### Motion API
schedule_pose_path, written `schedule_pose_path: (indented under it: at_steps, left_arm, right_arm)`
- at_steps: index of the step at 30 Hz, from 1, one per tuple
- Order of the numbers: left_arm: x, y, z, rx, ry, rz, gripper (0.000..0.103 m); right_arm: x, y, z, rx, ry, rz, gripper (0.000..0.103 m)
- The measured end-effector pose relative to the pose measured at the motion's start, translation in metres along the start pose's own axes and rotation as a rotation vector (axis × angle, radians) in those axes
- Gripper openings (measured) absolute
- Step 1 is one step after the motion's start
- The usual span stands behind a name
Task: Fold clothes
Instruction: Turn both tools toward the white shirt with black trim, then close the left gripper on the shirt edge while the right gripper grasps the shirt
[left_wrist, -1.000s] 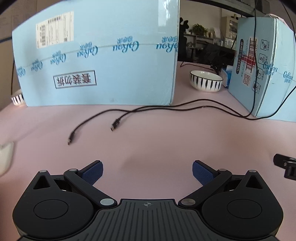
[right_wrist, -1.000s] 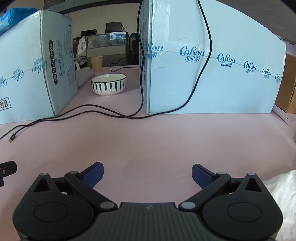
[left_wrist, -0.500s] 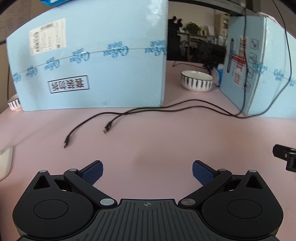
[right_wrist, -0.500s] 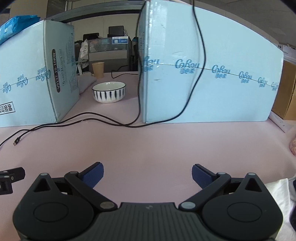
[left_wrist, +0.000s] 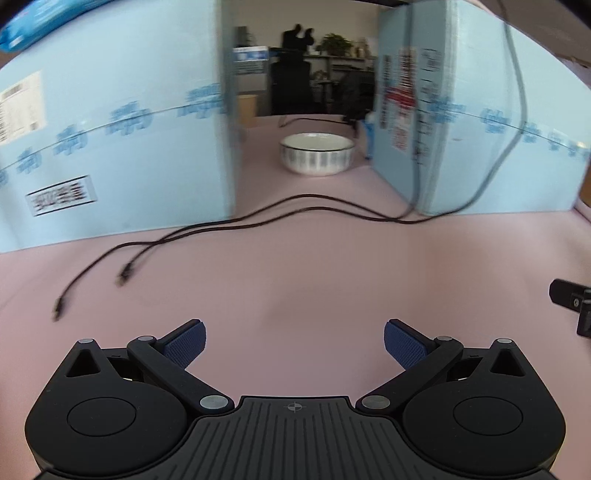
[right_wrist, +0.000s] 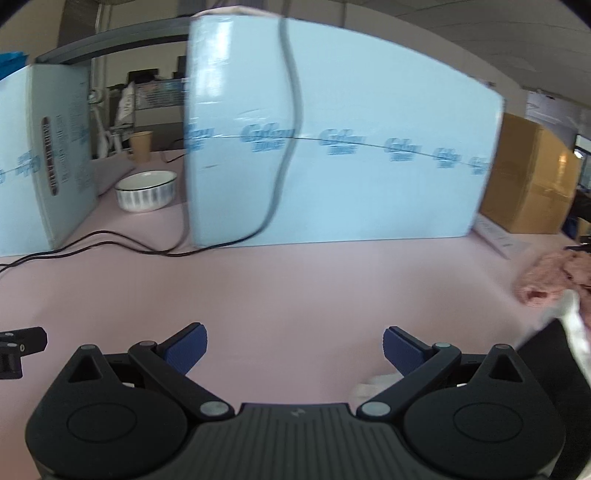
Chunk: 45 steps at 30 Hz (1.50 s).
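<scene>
both views swung right; blurry pink garment (right_wrist: 554, 277), probably crumpled.

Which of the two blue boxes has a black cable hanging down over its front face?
The right box: a cable runs down its front. The left box, beyond the bowl, has none there.

Office workspace. Evidence: pink-covered table (left_wrist: 332, 266) bearing two large light-blue shipping cartons (left_wrist: 110, 147) and loose black cables (left_wrist: 221, 225); black office chair (left_wrist: 290, 86) and potted plant (left_wrist: 334, 44) behind; brown cardboard box (right_wrist: 528, 177) and paper cup (right_wrist: 141, 146).
</scene>
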<state>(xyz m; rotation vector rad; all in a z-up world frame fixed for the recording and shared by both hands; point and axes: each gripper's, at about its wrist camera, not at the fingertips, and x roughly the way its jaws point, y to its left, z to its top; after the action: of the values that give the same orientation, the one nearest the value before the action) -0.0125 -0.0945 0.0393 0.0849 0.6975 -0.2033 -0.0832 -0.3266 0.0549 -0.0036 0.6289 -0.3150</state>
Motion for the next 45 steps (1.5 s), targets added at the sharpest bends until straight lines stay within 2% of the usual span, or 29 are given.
schedule_pose_path:
  at_steps: [11, 21, 26, 29, 34, 38, 42, 45]
  left_arm:
    - [0.004, -0.085, 0.004, 0.101, 0.041, -0.153, 0.103]
    - [0.007, -0.166, -0.007, 0.191, 0.095, -0.279, 0.103]
    - [0.009, -0.193, -0.014, 0.199, 0.128, -0.324, 0.103]
    - [0.01, -0.205, -0.019, 0.219, 0.123, -0.315, 0.103]
    - [0.009, -0.221, -0.025, 0.253, 0.092, -0.301, 0.103]
    - [0.01, -0.225, -0.023, 0.247, 0.101, -0.304, 0.103]
    - [0.003, -0.228, -0.023, 0.237, 0.121, -0.395, 0.103]
    - [-0.001, -0.232, -0.022, 0.221, 0.149, -0.474, 0.103]
  right_arm:
    - [-0.021, -0.087, -0.014, 0.097, -0.011, -0.138, 0.103]
    - [-0.041, -0.167, -0.034, 0.168, -0.01, -0.285, 0.103]
    - [-0.048, -0.204, -0.05, 0.19, -0.001, -0.355, 0.103]
    - [-0.05, -0.22, -0.059, 0.21, 0.005, -0.376, 0.103]
    - [-0.046, -0.241, -0.071, 0.268, -0.005, -0.358, 0.103]
    - [-0.045, -0.245, -0.078, 0.274, -0.049, -0.297, 0.103]
    - [-0.045, -0.243, -0.081, 0.251, -0.082, -0.191, 0.103]
    - [-0.041, -0.243, -0.082, 0.254, -0.042, -0.084, 0.103]
